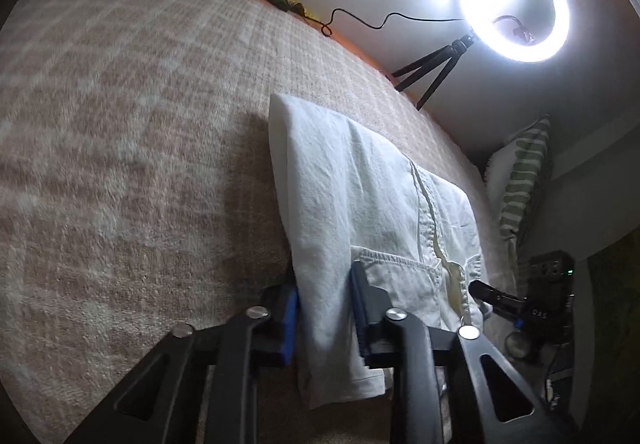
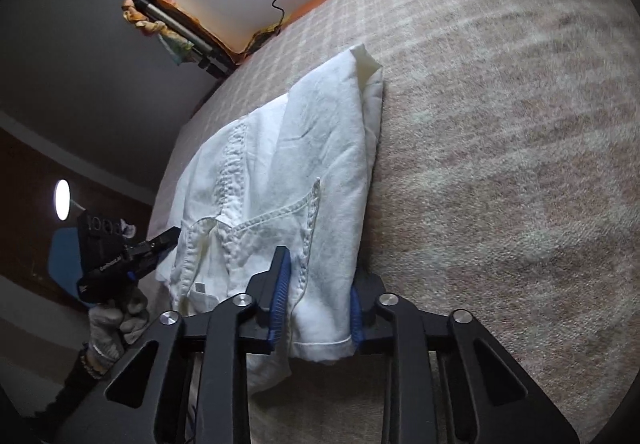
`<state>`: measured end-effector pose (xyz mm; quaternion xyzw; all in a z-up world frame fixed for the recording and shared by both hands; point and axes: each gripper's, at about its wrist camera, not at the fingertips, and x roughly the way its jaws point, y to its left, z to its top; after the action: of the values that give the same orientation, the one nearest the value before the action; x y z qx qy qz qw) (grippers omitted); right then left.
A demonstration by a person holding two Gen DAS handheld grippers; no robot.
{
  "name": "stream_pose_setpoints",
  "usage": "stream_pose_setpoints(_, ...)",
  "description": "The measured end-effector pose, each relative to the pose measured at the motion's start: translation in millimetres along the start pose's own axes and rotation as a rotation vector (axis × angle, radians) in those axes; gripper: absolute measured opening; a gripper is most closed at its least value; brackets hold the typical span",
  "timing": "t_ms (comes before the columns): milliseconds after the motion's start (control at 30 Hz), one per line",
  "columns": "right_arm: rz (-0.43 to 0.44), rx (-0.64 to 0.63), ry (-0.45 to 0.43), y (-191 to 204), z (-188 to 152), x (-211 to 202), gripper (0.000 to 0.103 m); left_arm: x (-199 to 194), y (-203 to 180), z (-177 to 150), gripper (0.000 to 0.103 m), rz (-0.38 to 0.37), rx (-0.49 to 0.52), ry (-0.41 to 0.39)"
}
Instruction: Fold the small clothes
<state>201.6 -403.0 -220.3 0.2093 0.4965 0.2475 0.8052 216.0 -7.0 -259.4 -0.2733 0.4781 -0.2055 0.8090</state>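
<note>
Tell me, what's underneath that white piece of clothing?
The white garment lies folded on a beige checked blanket that spreads out around it. Both grippers, left and right, grip its near edge. Whatever sits directly beneath the cloth is covered.

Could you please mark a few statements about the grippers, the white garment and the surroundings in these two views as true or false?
1. The left gripper has the white garment between its fingers. True.
2. The right gripper is away from the garment, over bare blanket. False: the garment's near edge lies between its blue-padded fingers.
3. The garment lies on a checked beige blanket. True.
4. The ring light is switched off. False: it glows bright white on its small tripod.
5. A stitched pocket shows on the garment. True.
6. The garment is dark blue. False: it is white.
</note>
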Motion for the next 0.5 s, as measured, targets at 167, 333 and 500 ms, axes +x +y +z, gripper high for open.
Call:
stream_pose_setpoints(167,-0.106,-0.084,-0.018,27,3,-10,0.011,-5,-29,-2,0.01,0.058,0.1,-0.037)
stream_pose_setpoints(333,-0.244,-0.226,-0.039,65,3,-17,0.01,-13,-64,-2,0.008,0.084,0.214,-0.063)
stream_pose_setpoints(500,-0.341,-0.335,-0.066,89,2,-32,0.01,-21,-90,-5,0.008,0.087,0.289,-0.072)
